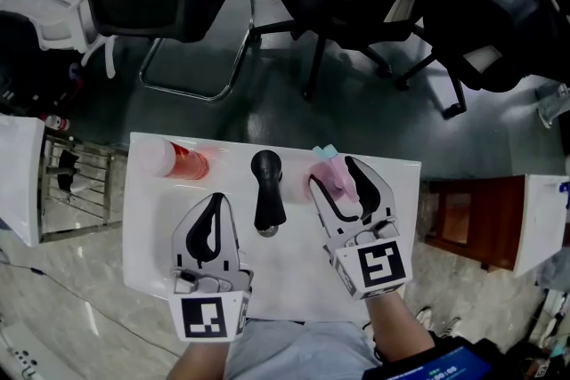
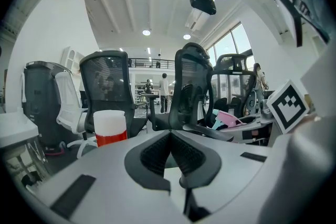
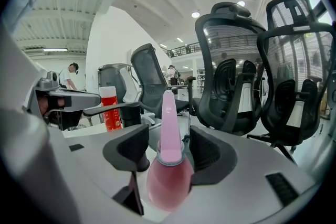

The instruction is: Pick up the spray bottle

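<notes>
As the head view shows, the white table (image 1: 285, 276) carries everything in play. Your left gripper (image 1: 216, 202) rests near the left edge, its jaws pressed together on nothing, well apart from the task's thing. Your right gripper (image 1: 331, 172) lies toward the far right corner with its jaws spread wide. A red can (image 1: 174, 160) with a white cap stands at the far left corner. A black object (image 1: 267, 191) sits midway along the far edge, between the two grippers.

The pink spray bottle (image 3: 169, 128), smallest of the set, stands near the far edge toward the right corner, directly between your right gripper's pads (image 3: 205, 152). Its long axis appears upright: the tapered top rises out of the gap and the rounded body fills the lower part. A narrow gap shows on each side of the neck. Lower down the body comes just beside the pads, and no squeeze is evident.

The bottle thus lies in line with your right jaws, neither ahead nor to one side. Judged from this, the coming move calls for closing squarely across the body before lifting, with the left hand idle.
</notes>
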### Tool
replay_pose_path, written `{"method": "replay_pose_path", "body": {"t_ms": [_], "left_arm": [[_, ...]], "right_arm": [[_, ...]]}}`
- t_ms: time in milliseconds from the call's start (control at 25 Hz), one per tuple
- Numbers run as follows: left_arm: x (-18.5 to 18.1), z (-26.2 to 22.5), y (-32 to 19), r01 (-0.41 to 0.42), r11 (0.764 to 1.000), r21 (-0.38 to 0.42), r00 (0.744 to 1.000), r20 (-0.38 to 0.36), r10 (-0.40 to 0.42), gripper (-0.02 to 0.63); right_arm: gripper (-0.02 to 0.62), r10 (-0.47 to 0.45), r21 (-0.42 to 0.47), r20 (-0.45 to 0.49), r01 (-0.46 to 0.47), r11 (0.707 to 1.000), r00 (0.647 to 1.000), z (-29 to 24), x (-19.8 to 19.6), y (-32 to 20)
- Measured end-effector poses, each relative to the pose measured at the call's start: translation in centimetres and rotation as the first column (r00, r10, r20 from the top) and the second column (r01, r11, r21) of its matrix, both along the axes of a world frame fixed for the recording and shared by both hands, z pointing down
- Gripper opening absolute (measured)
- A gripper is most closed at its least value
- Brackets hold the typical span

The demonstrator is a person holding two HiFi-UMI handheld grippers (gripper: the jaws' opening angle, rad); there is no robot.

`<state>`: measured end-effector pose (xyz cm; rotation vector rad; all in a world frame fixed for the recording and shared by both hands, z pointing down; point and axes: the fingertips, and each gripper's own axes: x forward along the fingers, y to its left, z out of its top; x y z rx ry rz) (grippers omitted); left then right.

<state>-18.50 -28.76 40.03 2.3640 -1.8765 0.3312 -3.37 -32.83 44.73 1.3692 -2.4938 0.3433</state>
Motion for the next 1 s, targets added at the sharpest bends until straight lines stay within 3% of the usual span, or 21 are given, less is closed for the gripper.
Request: {"method": "replay_pose_path", "body": {"t_ms": [1000], "left_arm": [[-0.1, 0.39, -0.35, -0.005, 1.0, 0.003, 1.0, -0.002, 0.005, 0.015]], "right_arm": [[0.179, 0.018, -0.003, -0.026, -0.018, 1.0, 0.999, 0.64, 0.13, -0.03]]}}
